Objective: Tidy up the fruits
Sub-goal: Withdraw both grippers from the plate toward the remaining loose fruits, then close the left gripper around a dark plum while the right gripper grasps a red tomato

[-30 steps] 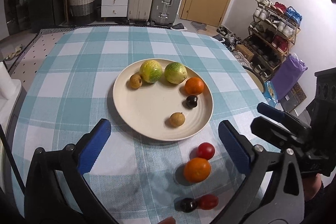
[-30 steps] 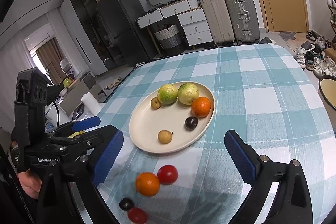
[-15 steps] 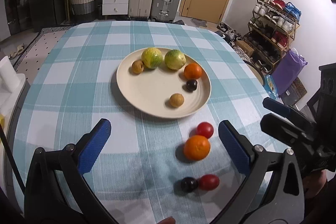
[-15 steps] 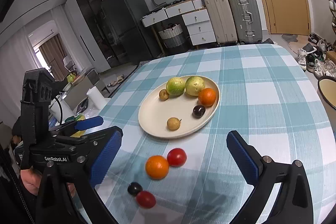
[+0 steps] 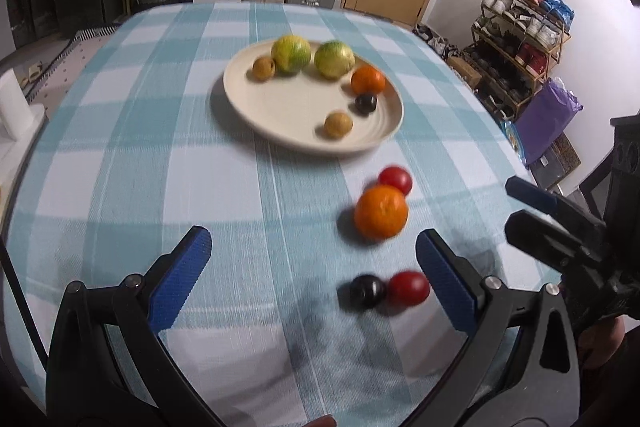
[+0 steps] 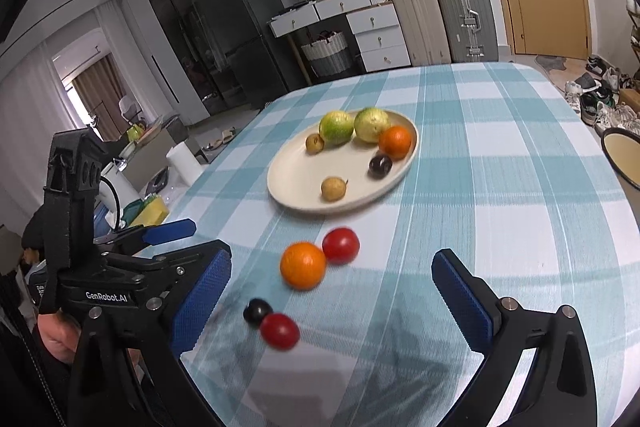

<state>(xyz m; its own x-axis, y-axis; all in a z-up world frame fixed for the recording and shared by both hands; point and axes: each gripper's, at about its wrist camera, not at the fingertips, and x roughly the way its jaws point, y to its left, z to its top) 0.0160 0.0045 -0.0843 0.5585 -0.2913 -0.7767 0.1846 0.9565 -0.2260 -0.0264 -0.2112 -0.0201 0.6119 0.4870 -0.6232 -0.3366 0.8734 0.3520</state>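
fruit sits in two groups on the checked tablecloth (image 5: 120, 147). on the plate (image 5: 288, 115) i see two green-yellow fruits, two small brown ones, an orange and a dark plum. off the plate, nearer me, lie a red tomato (image 5: 395, 179) touching a loose orange (image 5: 381, 212), and closer still a dark plum (image 5: 367, 290) touching another tomato (image 5: 409, 288). my left gripper (image 5: 312, 275) is spread wide with nothing in it, above the cloth. my right gripper (image 6: 332, 291) is likewise wide apart and holds nothing.
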